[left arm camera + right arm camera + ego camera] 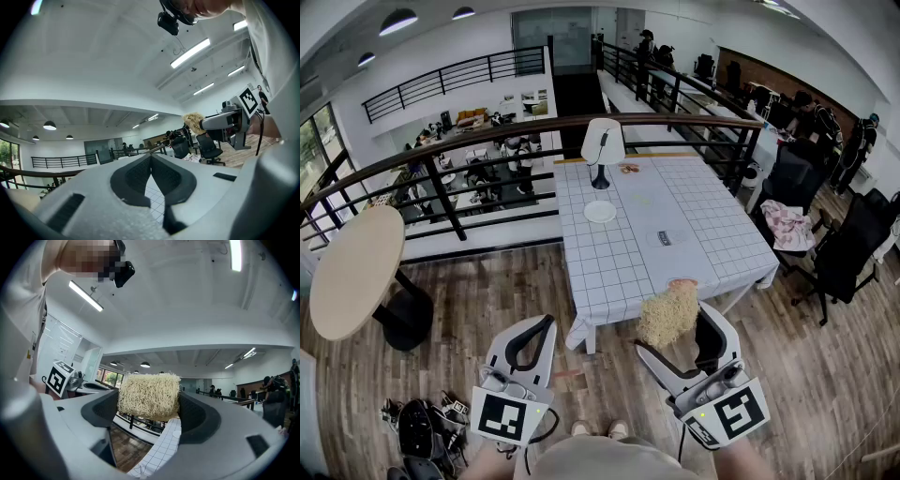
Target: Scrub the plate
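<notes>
A white plate (600,212) lies on the table with the white grid cloth (628,262), well ahead of both grippers. In my right gripper (673,323) is a straw-coloured fibrous scrubber (667,315), held in the air before the table's near edge; the jaws are shut on it. The right gripper view shows the scrubber (149,395) pinched between the dark pads (199,416). My left gripper (542,330) hangs to the left over the wooden floor. Its jaws (151,163) are shut and hold nothing.
A white table lamp (603,150) stands behind the plate, with a small dish of food (629,169) beside it. A round wooden table (352,272) is at the left, a black railing (525,127) beyond, and office chairs (853,248) at the right.
</notes>
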Tool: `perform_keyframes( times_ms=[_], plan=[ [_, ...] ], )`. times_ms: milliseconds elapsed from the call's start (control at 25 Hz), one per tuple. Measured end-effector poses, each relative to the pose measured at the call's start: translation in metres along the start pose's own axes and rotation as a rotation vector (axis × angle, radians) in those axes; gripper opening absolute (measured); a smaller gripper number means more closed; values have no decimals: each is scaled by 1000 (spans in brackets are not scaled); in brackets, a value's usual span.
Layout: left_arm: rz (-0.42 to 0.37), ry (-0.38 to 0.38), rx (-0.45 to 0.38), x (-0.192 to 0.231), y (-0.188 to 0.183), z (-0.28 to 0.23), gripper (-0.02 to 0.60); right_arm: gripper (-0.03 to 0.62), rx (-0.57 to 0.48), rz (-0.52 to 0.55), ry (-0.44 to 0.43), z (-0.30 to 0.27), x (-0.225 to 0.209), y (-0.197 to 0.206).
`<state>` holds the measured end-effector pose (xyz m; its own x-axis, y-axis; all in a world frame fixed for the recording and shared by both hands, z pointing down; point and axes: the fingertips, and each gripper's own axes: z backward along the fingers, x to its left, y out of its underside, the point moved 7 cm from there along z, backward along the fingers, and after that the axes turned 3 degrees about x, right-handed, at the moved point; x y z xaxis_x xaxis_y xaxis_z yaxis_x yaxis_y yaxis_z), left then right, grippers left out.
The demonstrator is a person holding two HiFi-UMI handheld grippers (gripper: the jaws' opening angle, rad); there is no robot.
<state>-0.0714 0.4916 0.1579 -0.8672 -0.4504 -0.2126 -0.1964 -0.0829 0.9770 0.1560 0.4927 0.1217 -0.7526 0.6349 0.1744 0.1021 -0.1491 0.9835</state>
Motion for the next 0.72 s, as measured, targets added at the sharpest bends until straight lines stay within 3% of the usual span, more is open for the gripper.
perform_keyframes(
  times_ms=[720],
  plan=[
    [25,-5,8,-5,4,-8,14,391,-11,-40,-2,1,-12,4]
  ],
)
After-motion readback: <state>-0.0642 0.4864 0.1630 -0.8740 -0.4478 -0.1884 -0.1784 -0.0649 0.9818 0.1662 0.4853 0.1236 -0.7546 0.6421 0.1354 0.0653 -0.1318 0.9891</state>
